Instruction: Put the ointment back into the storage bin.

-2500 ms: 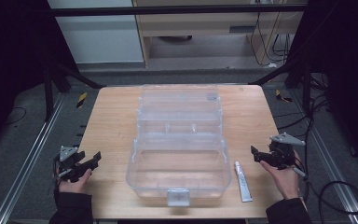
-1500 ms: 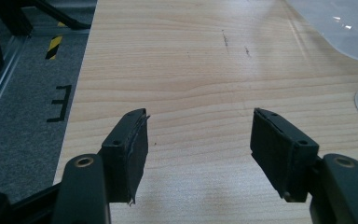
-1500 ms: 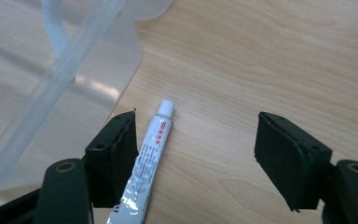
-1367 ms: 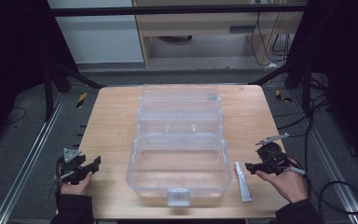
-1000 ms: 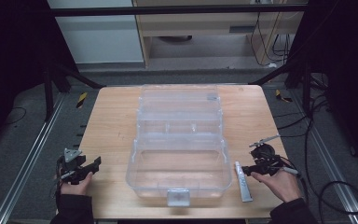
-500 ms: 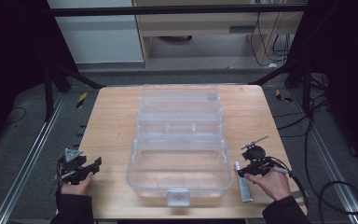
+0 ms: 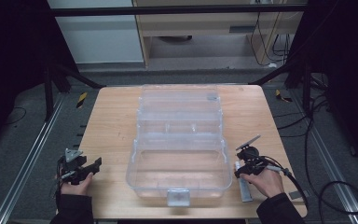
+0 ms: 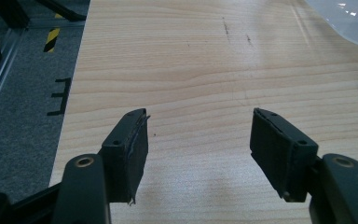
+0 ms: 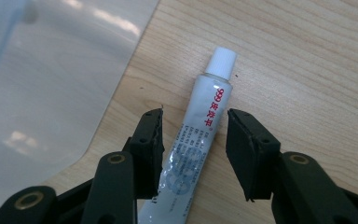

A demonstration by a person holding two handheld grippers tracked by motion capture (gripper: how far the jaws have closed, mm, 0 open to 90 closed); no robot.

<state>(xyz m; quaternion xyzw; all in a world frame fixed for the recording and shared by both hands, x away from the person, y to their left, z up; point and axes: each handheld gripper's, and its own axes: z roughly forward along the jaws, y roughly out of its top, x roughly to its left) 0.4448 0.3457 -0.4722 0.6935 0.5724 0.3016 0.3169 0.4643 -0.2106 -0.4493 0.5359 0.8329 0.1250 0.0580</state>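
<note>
Right tongs point(image 9: 193, 135) down over the white tube point(image 9: 200, 126) lying flat on the table point(image 7: 112, 121) beside the clear box point(image 7: 179, 140), jaws just closing either side, not pinching yet; left tongs point(image 8: 198, 140) parked wide open, empty.

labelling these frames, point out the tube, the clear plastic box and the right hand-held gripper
tube point(image 9: 196, 140), right gripper view, on its printed body
clear plastic box point(image 7: 179, 161), high view, on its front compartment wall
right hand-held gripper point(image 9: 193, 135), right gripper view, midway between its fingertips
</note>
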